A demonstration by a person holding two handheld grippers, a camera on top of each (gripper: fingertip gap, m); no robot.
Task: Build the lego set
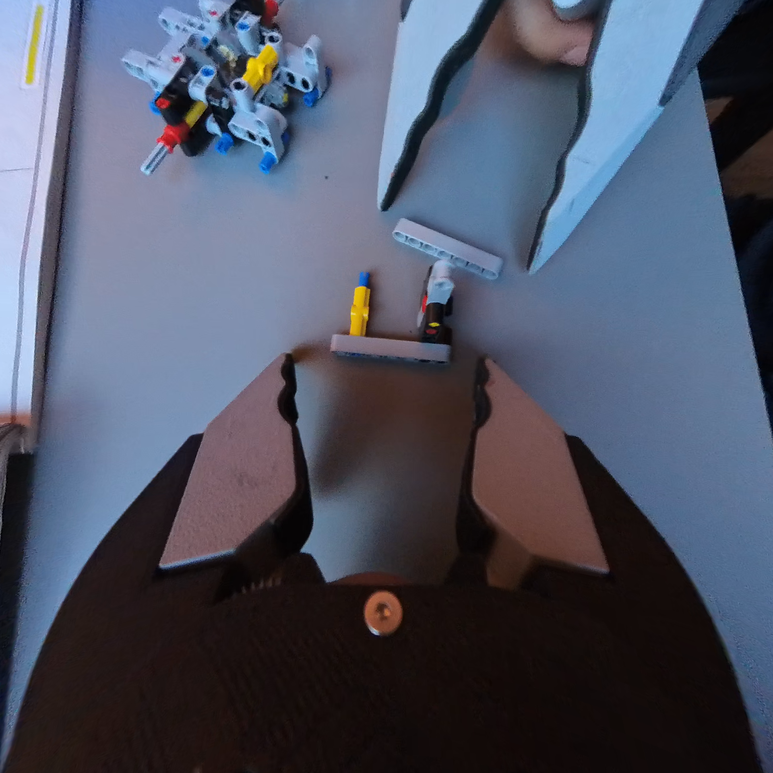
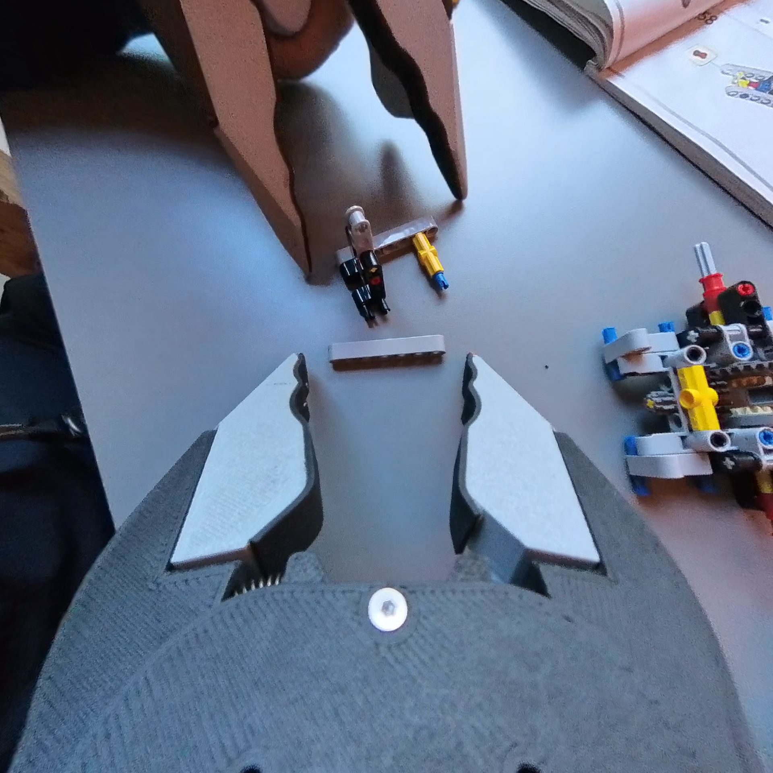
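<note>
The left gripper point(image 1: 387, 359) and right gripper point(image 2: 385, 357) are hovering wide open, holding nothing. Each is facing a grey beam point(image 2: 387, 351), so squaring up first would help.

At the bottom of the frame the left gripper point(image 1: 387, 362) stands with its jaws wide apart and bare, just short of a grey beam point(image 1: 391, 350) carrying a yellow connector point(image 1: 359, 307) and a black connector point(image 1: 435, 322). Beyond lies a second grey beam point(image 1: 447, 248). The right gripper point(image 1: 458, 238) reaches in from upper right, jaws spread. A brick assembly point(image 1: 221, 81) sits upper left on the grey surface point(image 1: 188, 272).
</note>
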